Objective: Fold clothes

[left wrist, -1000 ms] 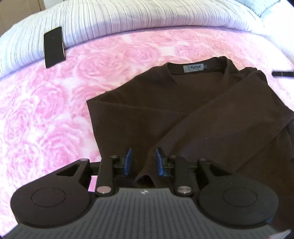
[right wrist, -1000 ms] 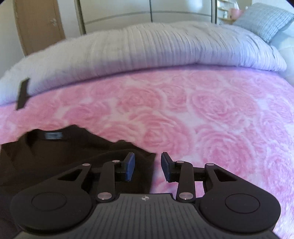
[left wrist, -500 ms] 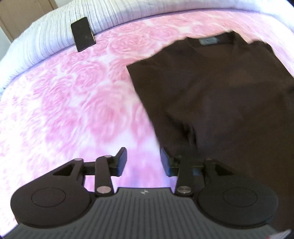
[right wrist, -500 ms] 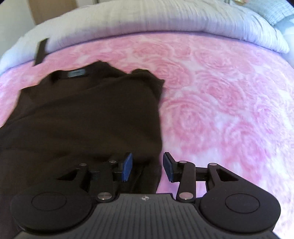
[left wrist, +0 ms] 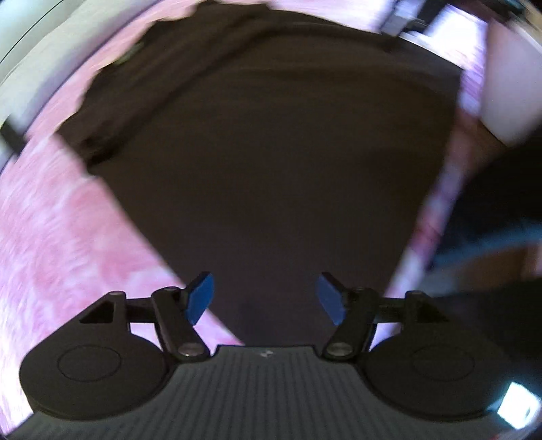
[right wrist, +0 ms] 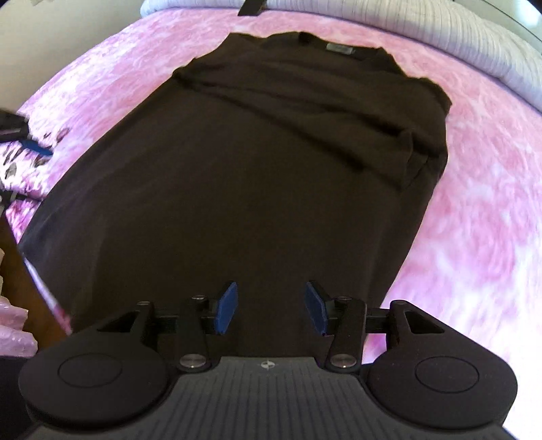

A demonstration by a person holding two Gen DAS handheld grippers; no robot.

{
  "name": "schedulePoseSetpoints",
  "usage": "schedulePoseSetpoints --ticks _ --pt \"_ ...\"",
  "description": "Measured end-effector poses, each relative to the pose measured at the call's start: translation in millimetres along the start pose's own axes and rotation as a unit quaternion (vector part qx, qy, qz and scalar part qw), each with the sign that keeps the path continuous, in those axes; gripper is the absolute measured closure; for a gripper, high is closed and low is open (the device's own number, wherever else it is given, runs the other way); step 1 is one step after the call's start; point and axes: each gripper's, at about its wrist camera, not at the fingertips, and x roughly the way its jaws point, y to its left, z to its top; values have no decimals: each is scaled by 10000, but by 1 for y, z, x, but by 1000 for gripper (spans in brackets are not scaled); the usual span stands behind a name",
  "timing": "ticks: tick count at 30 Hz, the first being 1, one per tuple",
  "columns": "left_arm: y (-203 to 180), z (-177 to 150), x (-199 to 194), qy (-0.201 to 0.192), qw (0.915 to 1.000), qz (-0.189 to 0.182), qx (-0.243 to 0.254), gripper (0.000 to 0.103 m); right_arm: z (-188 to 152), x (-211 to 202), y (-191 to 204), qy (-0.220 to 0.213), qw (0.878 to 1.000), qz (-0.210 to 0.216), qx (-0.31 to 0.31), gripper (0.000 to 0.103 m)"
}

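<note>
A dark brown long-sleeved top (right wrist: 257, 162) lies flat on the pink rose-patterned bedspread (right wrist: 481, 189), collar and grey label (right wrist: 339, 49) at the far end, both sleeves folded across the chest. It fills the blurred left wrist view too (left wrist: 271, 152). My right gripper (right wrist: 271, 309) is open and empty over the top's near hem. My left gripper (left wrist: 267, 298) is open wider and empty over the hem as well. It also shows at the left edge of the right wrist view (right wrist: 30, 144).
A white striped duvet (right wrist: 457, 30) lies along the far side of the bed, with a black flat object (right wrist: 252, 6) on it. The bed's near edge and brown floor (right wrist: 23, 291) show at lower left.
Both grippers have pulled back from the sleeves to the top's hem end and opened wider. The left sleeve that my left gripper held now lies folded across the chest.
</note>
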Motion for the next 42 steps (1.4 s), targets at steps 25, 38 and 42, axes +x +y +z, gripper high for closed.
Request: schedulePoseSetpoints --ticks 25,38,42 --pt "-48 -43 26 125 9928 877 804 82 -99 -20 69 -100 9859 -690 -1520 33" --pt "-18 -33 28 232 9959 877 -58 94 -153 -1 98 -158 9395 -960 -3284 37" --pt "-18 -33 31 233 9957 899 -80 95 -160 -1 90 -189 9328 -1013 -3453 42"
